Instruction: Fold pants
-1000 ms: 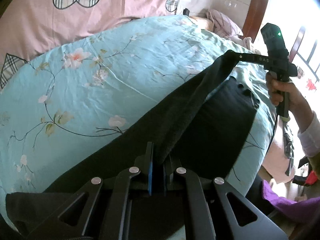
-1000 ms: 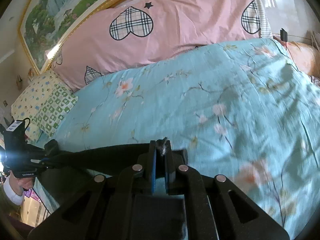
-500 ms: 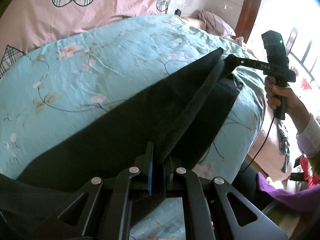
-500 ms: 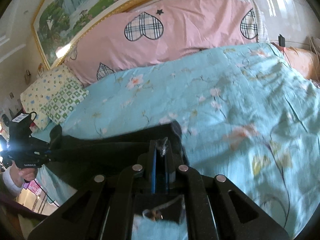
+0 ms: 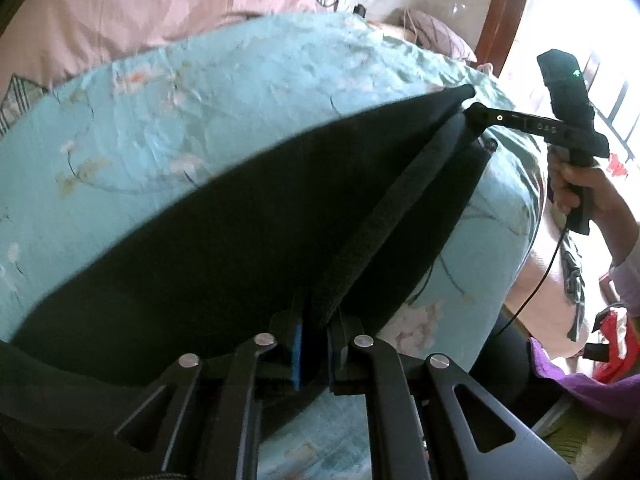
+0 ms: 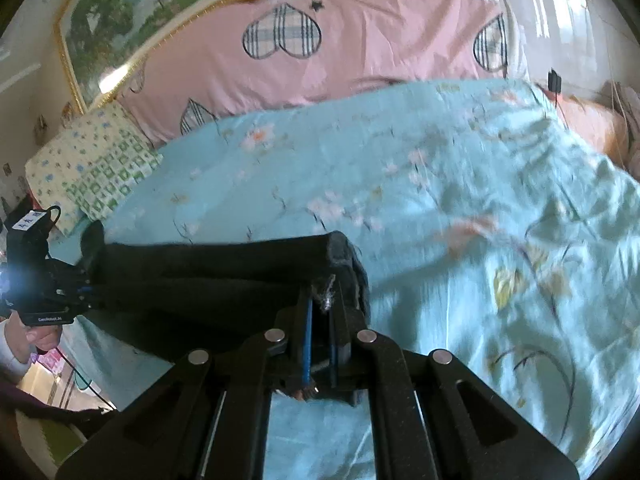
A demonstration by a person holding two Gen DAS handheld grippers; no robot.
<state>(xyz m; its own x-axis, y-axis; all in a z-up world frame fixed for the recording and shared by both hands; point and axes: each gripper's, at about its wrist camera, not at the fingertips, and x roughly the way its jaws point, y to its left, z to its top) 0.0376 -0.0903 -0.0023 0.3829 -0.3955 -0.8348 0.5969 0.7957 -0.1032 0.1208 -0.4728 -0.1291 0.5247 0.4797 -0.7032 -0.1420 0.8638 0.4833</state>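
Observation:
Black pants hang stretched between my two grippers above a light blue floral bedspread. My left gripper is shut on one end of the folded edge. In the left wrist view my right gripper is shut on the other end at the far right, hand on its handle. In the right wrist view my right gripper is shut on the pants, and my left gripper holds the far end at the left. The fabric drapes on both sides of the taut edge.
Pink pillows with plaid hearts lie at the head of the bed. A green and yellow patterned pillow sits at the left. A framed picture hangs above. Purple and red cloth lies beside the bed's right edge.
Both grippers have lifted the pants' edge and carried it over the bedspread toward the pillows. More fabric now hangs spread out under the taut edge.

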